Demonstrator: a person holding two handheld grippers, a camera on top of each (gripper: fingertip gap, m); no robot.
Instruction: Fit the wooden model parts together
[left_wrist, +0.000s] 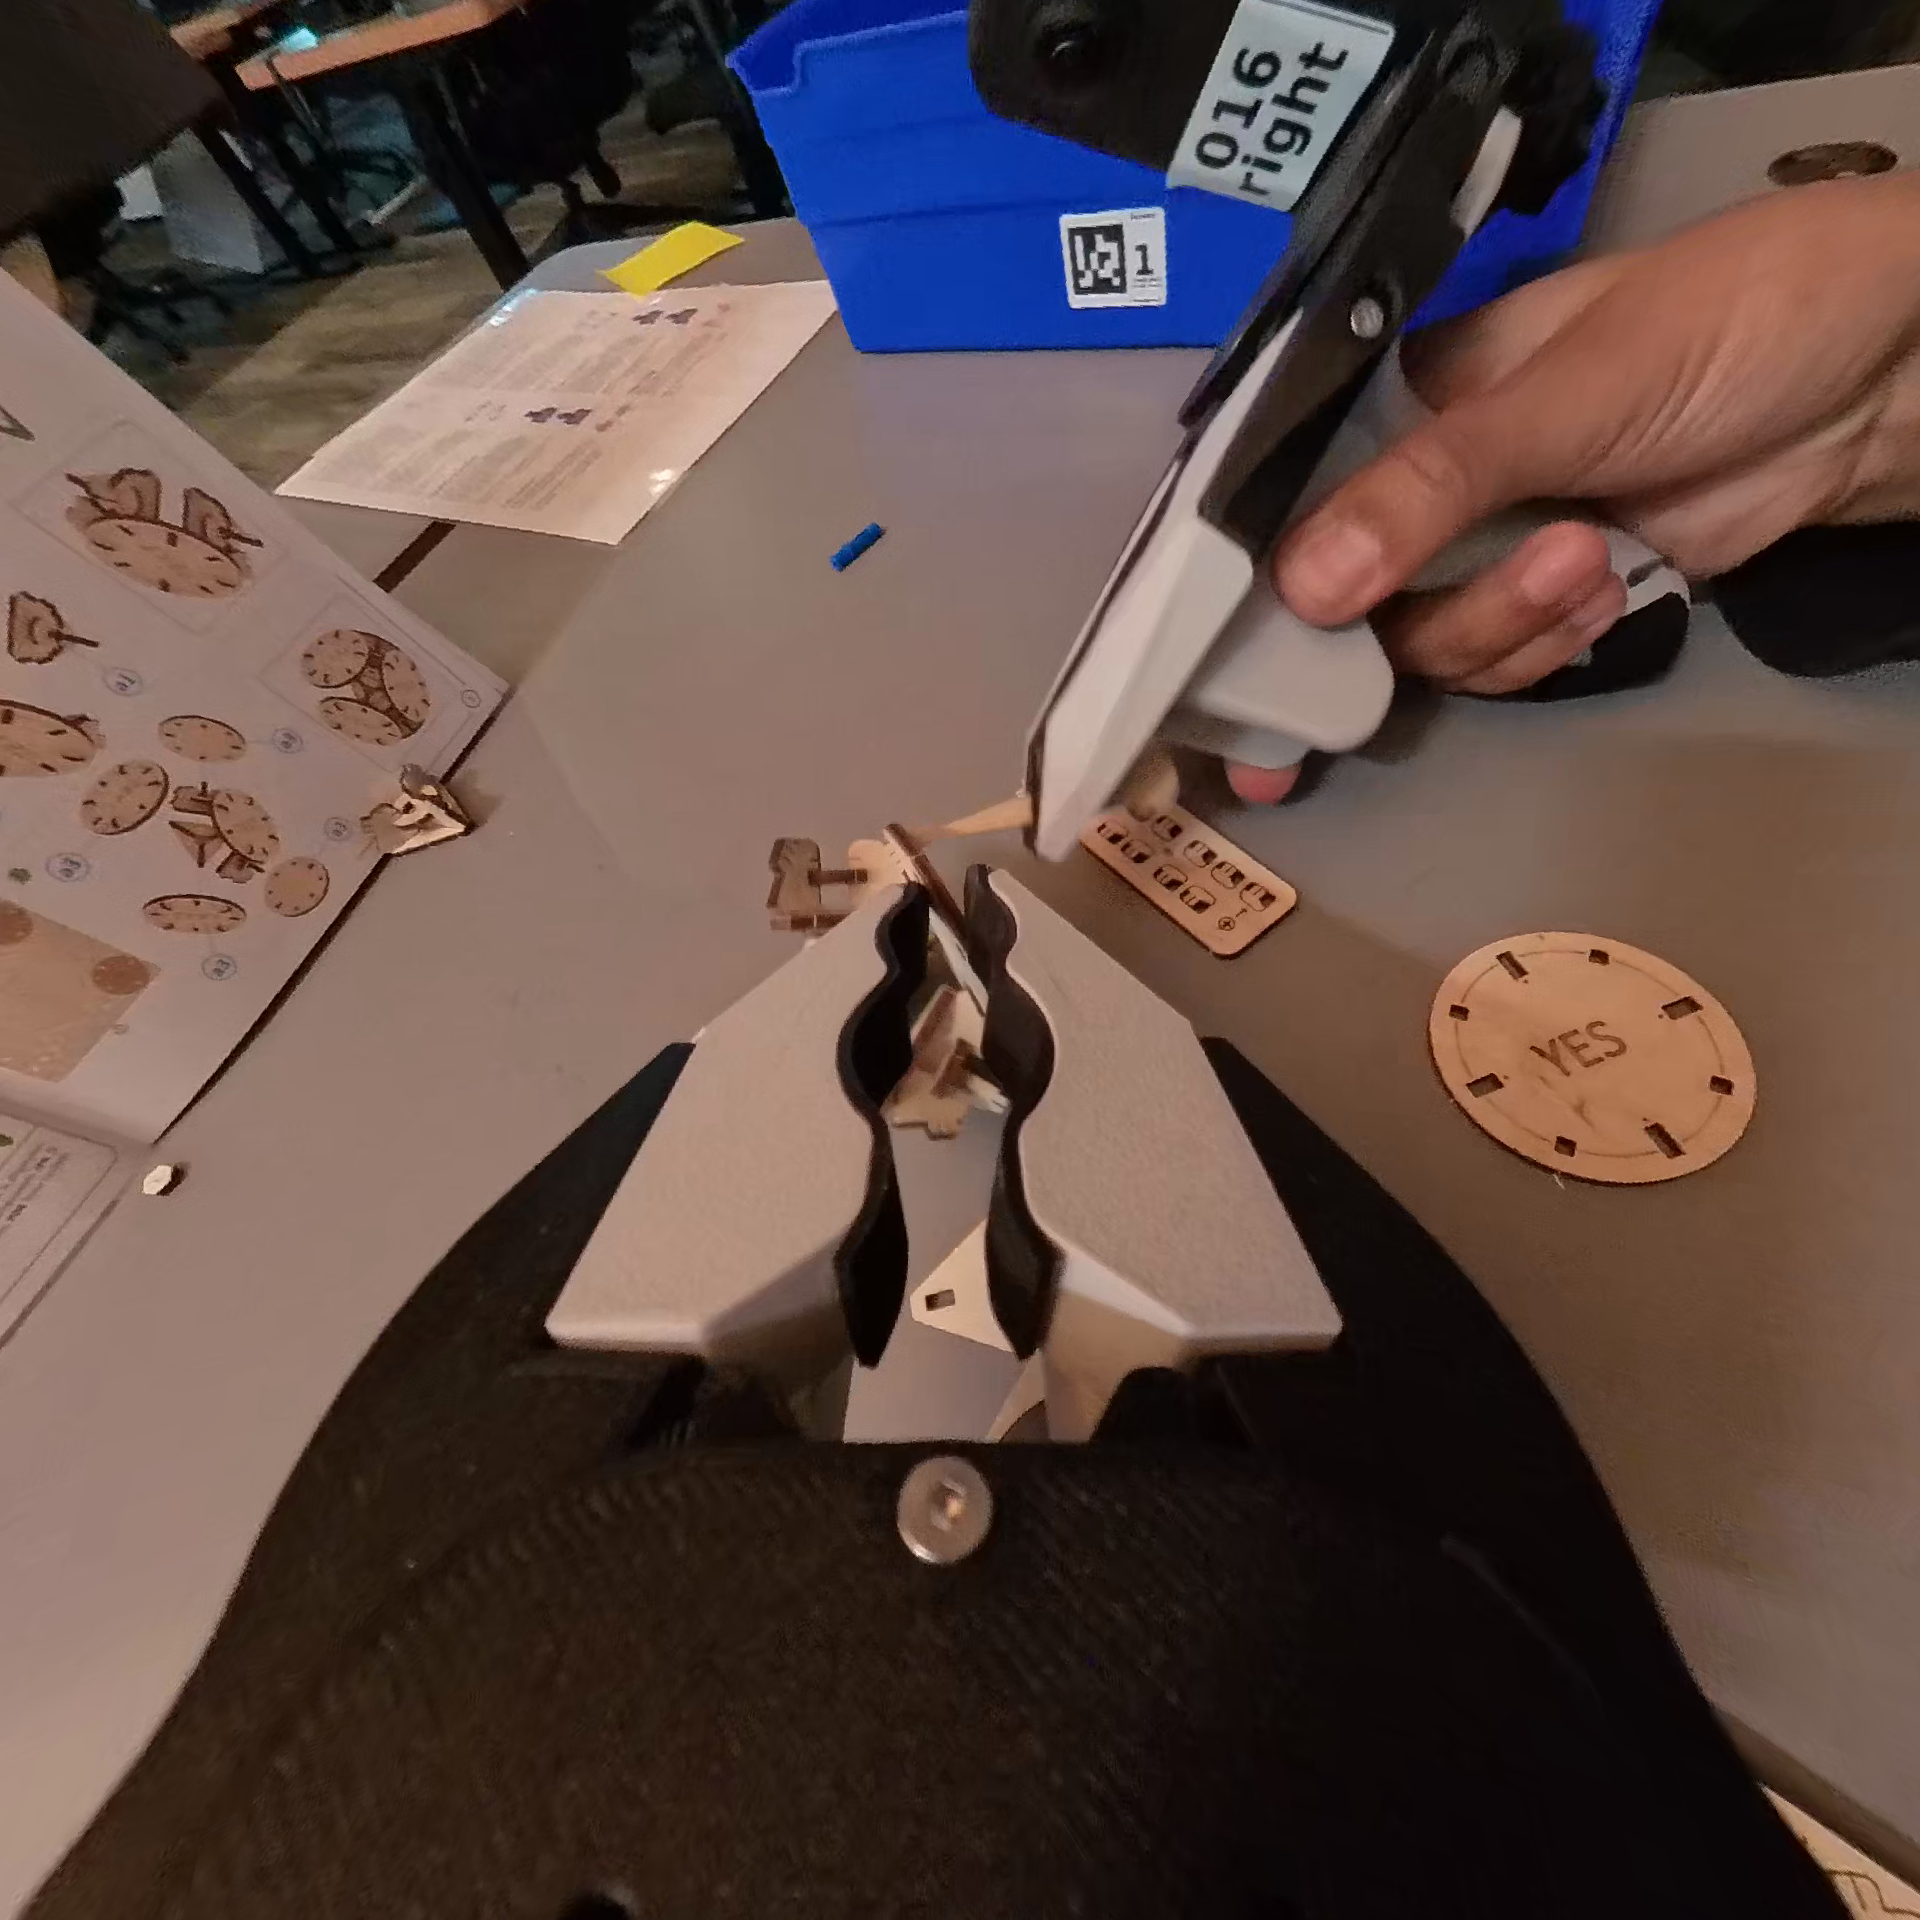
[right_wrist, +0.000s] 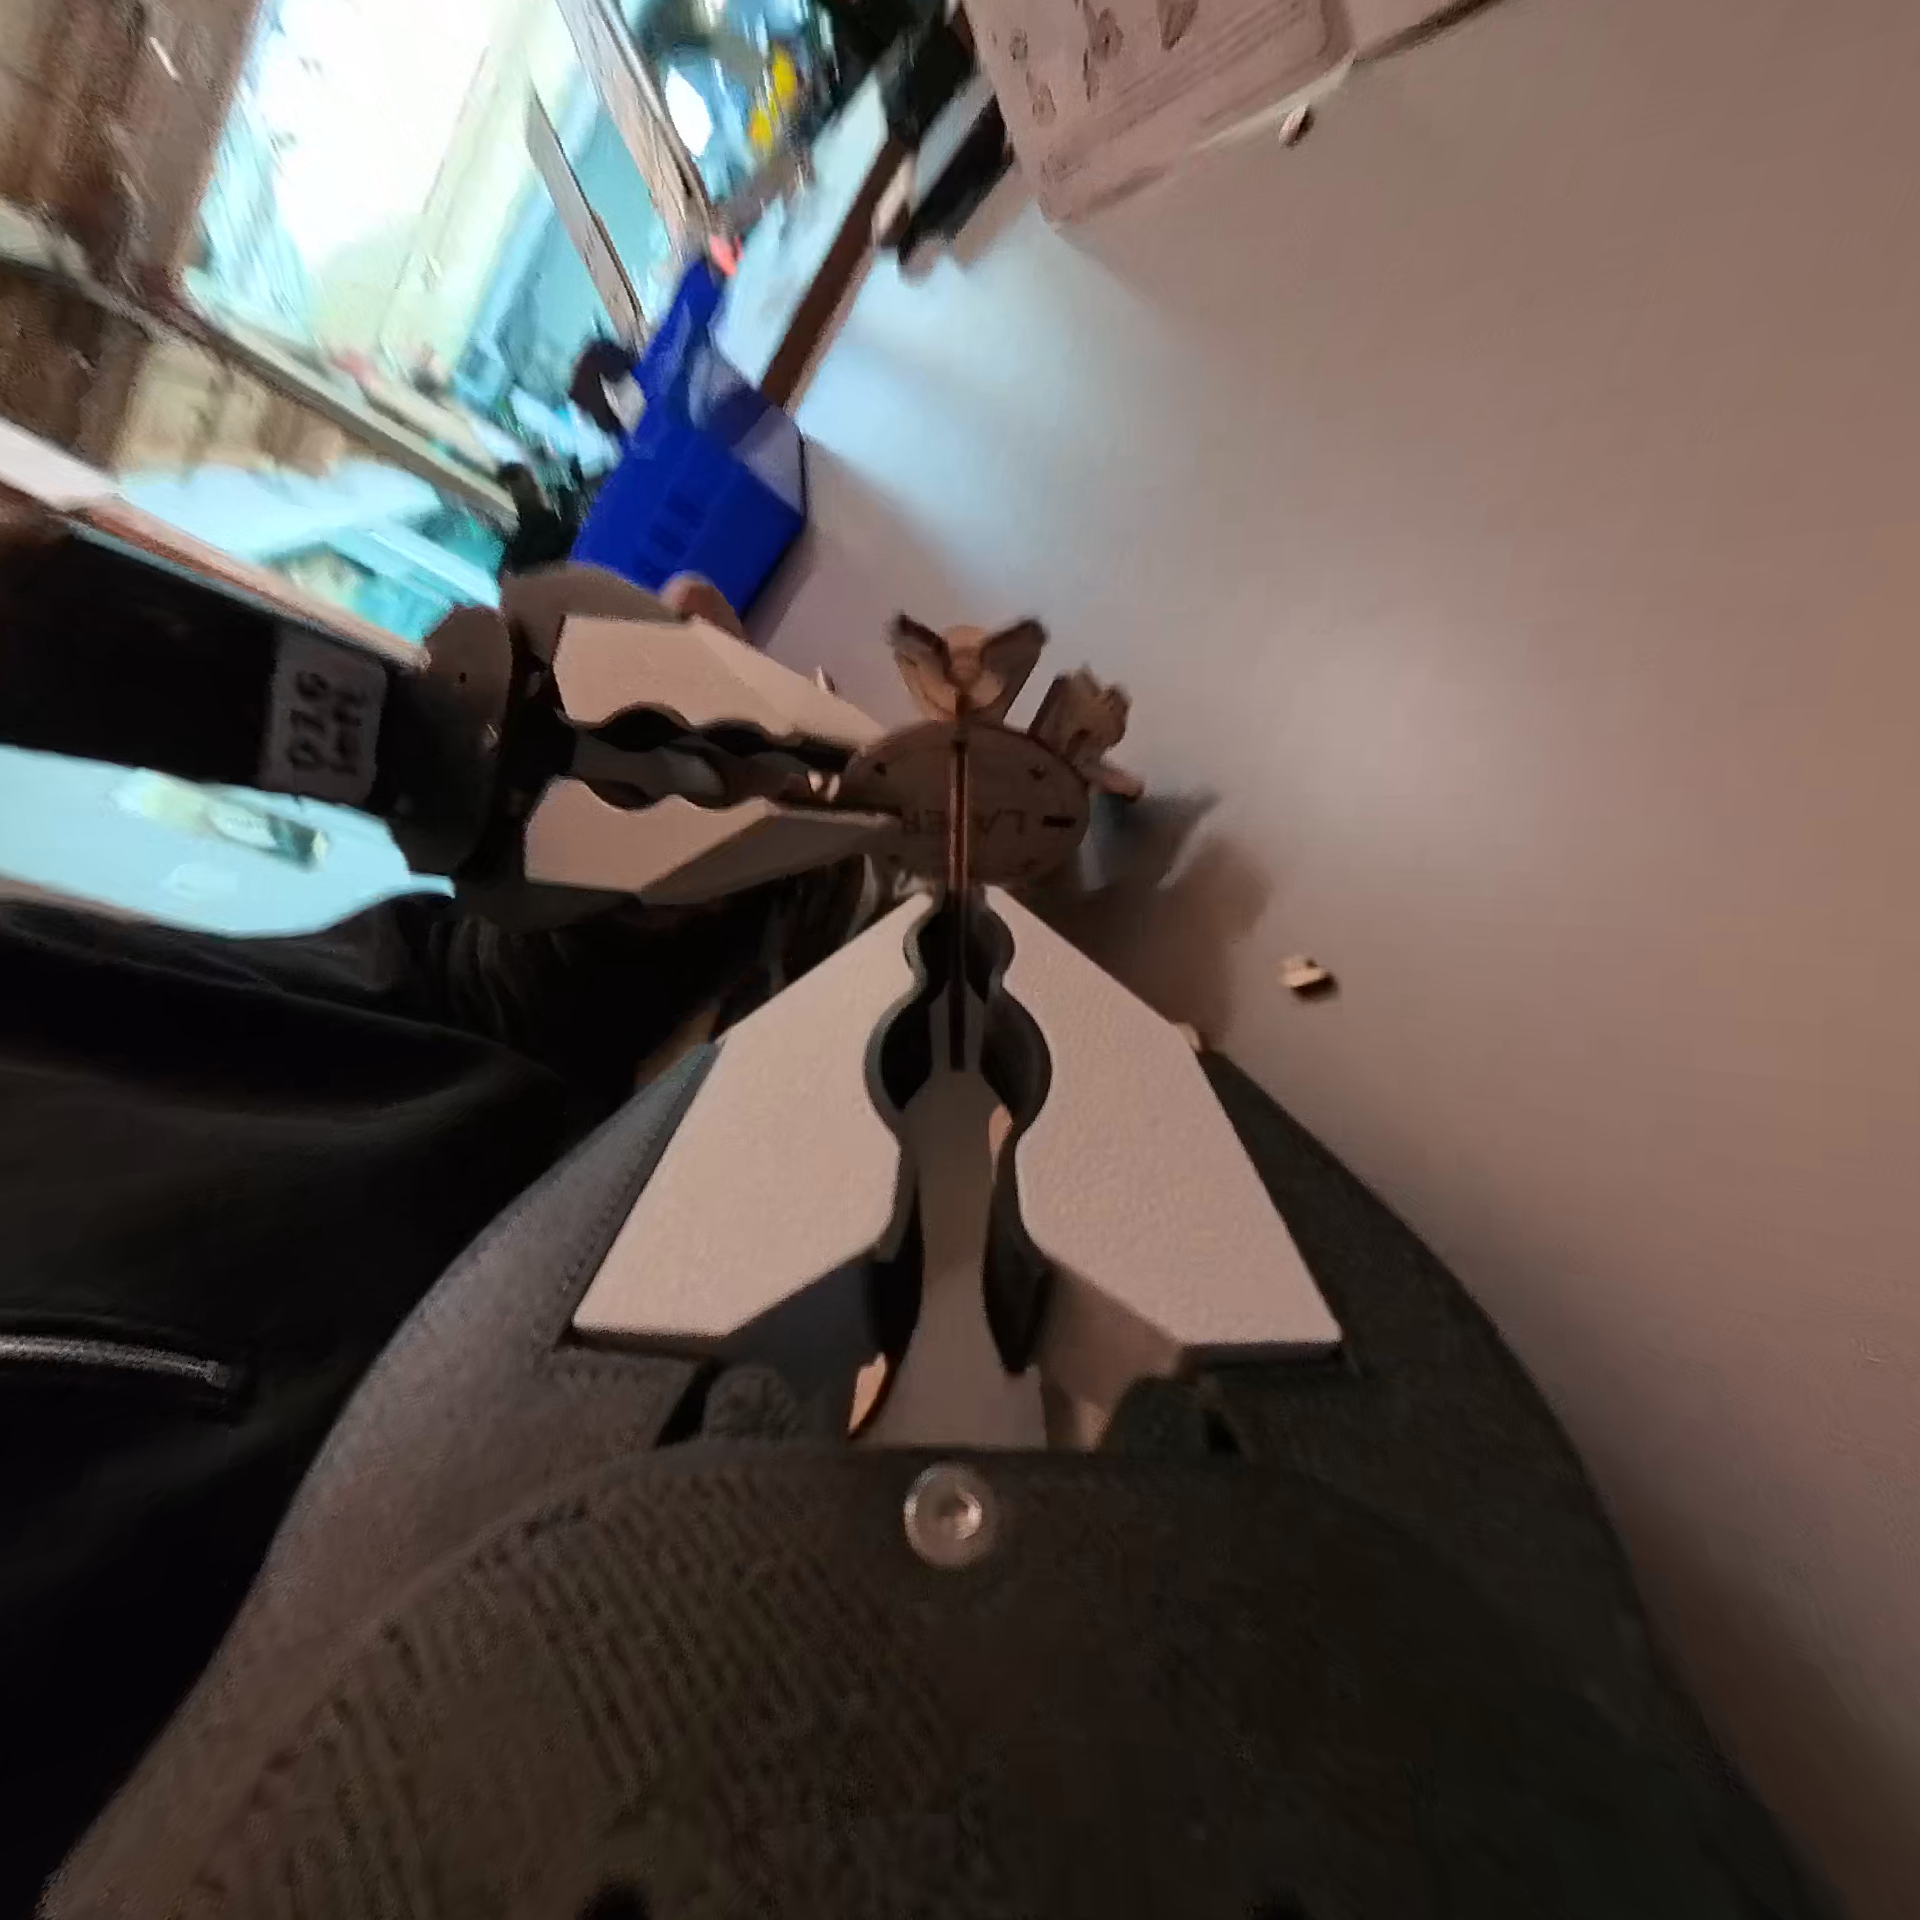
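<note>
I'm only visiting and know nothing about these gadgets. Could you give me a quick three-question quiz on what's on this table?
1. What colour is the plastic bin at the far side of the grey table?
2. True or false: the large round wooden disc with slots stands upright on its edge.
3. The right gripper grips: A) a small blue peg, B) a thin flat wooden piece, C) a yellow paper note.

Key: 1 blue; 2 false, it lies flat on the table; 3 B.
</note>
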